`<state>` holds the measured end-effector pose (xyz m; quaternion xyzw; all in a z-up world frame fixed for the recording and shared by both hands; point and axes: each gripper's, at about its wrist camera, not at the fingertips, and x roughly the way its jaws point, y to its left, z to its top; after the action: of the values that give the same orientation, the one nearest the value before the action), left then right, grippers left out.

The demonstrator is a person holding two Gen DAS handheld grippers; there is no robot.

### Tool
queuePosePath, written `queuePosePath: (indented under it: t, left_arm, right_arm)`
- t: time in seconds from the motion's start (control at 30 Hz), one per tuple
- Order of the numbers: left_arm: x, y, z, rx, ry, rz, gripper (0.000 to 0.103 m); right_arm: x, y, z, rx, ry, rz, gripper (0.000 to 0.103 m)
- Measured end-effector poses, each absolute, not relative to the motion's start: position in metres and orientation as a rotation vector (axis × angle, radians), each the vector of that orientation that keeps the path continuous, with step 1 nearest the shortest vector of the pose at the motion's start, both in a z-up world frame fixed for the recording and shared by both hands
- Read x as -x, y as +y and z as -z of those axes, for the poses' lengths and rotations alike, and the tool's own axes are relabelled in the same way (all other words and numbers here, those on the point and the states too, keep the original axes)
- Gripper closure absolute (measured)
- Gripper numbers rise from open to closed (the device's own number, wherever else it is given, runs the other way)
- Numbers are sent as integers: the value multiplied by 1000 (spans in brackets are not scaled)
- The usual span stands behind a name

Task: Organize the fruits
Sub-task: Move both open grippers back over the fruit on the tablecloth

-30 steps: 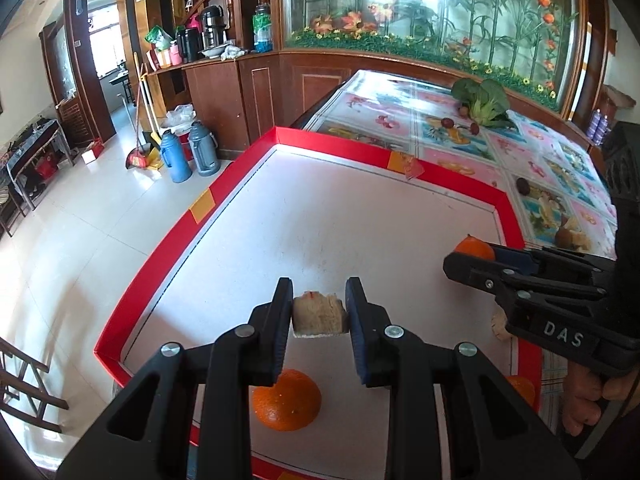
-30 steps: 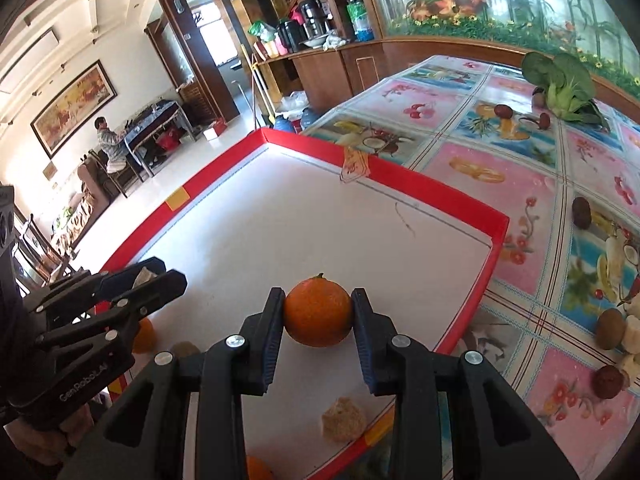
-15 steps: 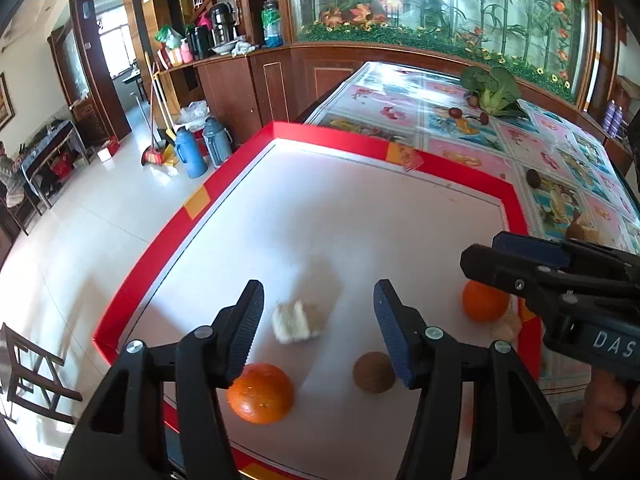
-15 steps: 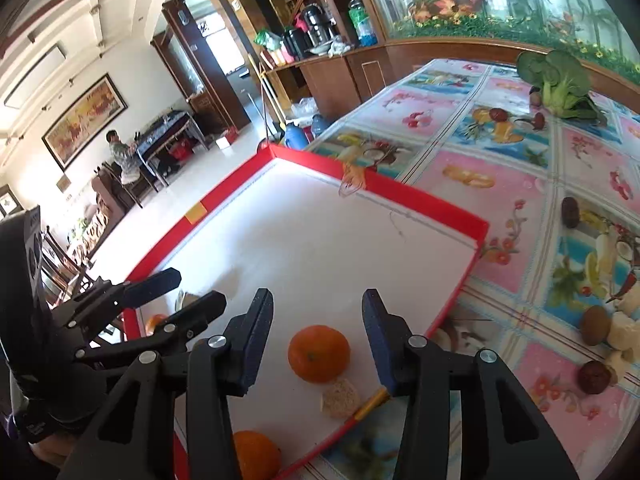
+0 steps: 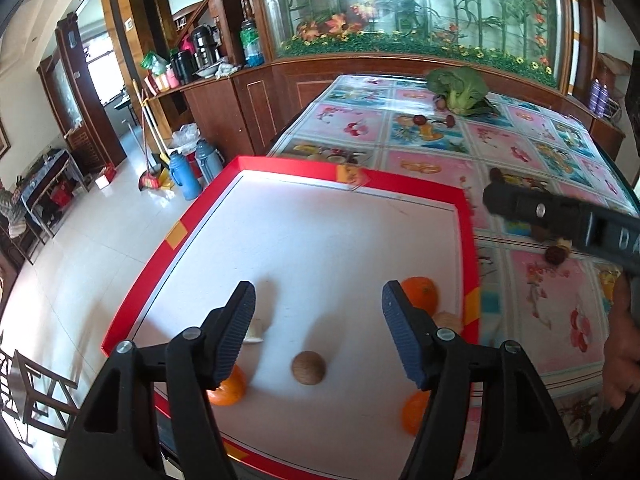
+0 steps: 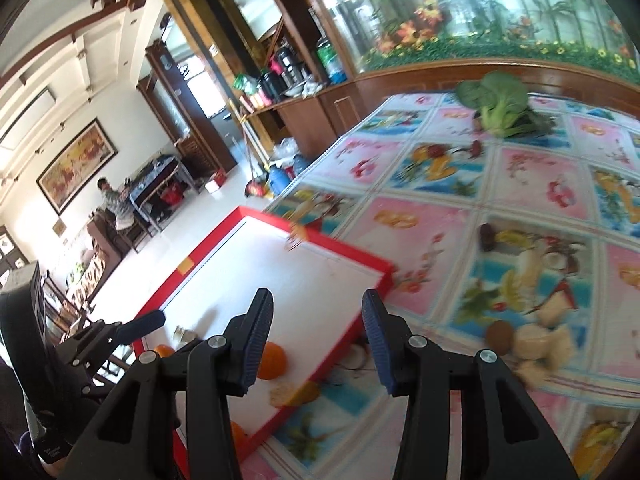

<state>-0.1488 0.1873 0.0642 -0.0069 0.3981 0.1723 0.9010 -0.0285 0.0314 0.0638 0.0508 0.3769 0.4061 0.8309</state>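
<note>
A white red-bordered mat (image 5: 320, 248) lies on the floral-clothed table (image 5: 440, 140). Nearest, the left gripper (image 5: 319, 322) has its fingers spread wide above a round brown fruit (image 5: 308, 367) and round oranges (image 5: 420, 293). The right gripper (image 6: 317, 338), fingers also spread and empty, hangs above the mat's edge; leafy greens (image 6: 498, 106) lie far back.

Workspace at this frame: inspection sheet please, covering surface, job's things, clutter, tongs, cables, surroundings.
Surface: white mat with red border on floral-print tablecloth.
Job's things: three round oranges, brown round nut-like fruit, pale cut chunk on the mat; more brown and pale pieces on the cloth.
Clutter: green leafy vegetable.
Tongs: left tongs open, empty; right tongs open, empty.
Cables: nothing seen.
Surroundings: wooden cabinet, blue thermos flasks, seated person.
</note>
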Motion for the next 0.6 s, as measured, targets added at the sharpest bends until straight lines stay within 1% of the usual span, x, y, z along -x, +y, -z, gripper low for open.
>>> queuePosePath:
  t: [0.1,0.23,0.47,0.6]
  left_arm:
    - [147,172,-70,-12,814,-339,31]
    - [141,144,-75,-48,807,-290,31]
    - [120,91,-74,-106,817,-157,30]
    - [102,66,-62,-103,859,-83,30]
  right_arm:
    - [17,6,-68,-138,789,-818,57]
    - [-3,-32,-68,-180,814,-745,57]
    - [-31,-94,-54,-226,923,-607,57]
    - [-41,-104,-38,-232,1025,-579,57]
